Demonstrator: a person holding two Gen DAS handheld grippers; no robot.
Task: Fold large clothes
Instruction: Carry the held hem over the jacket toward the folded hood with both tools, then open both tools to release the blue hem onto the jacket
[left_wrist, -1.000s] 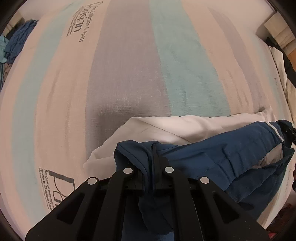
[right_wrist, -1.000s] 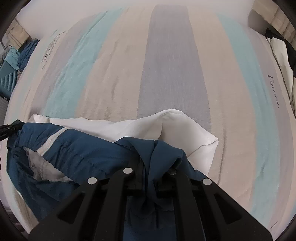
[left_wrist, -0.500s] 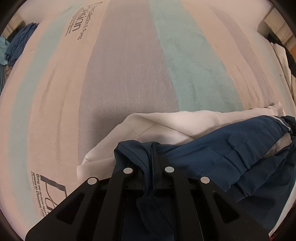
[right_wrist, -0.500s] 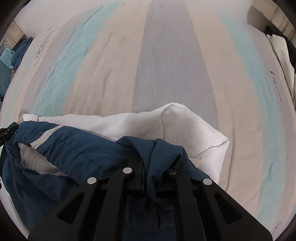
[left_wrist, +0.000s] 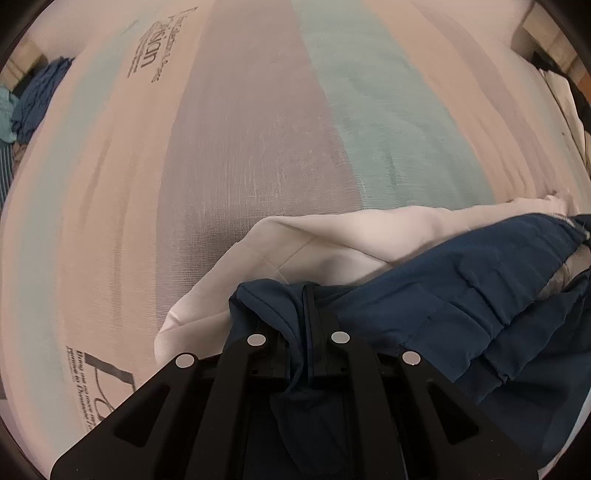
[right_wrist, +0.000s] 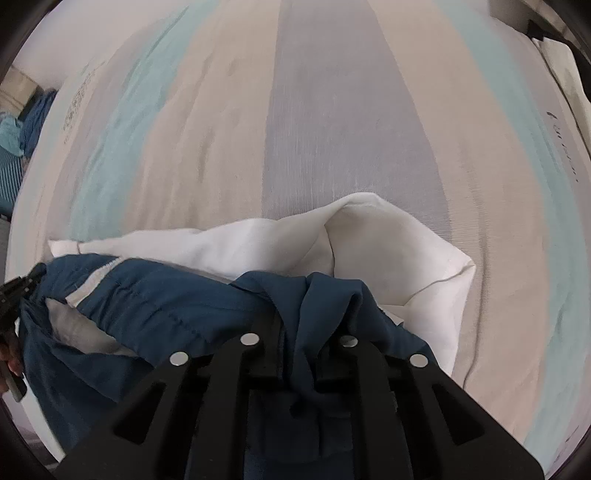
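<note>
A large garment, navy blue with a white part, hangs between my two grippers over a striped bed. My left gripper is shut on a bunched navy edge of it. My right gripper is shut on another navy edge, with the white part spread just beyond it on the bed. The left gripper's tip shows at the far left of the right wrist view. A pale stripe runs along the navy fabric.
The bed sheet has wide pink, grey and teal stripes and printed lettering. A heap of blue and teal clothes lies off the bed's far left. Light and dark items lie at the far right edge.
Both grippers have moved forward over the bed with the garment held. The white part now reaches farther up the sheet and the navy fabric is stretched wider between them.
</note>
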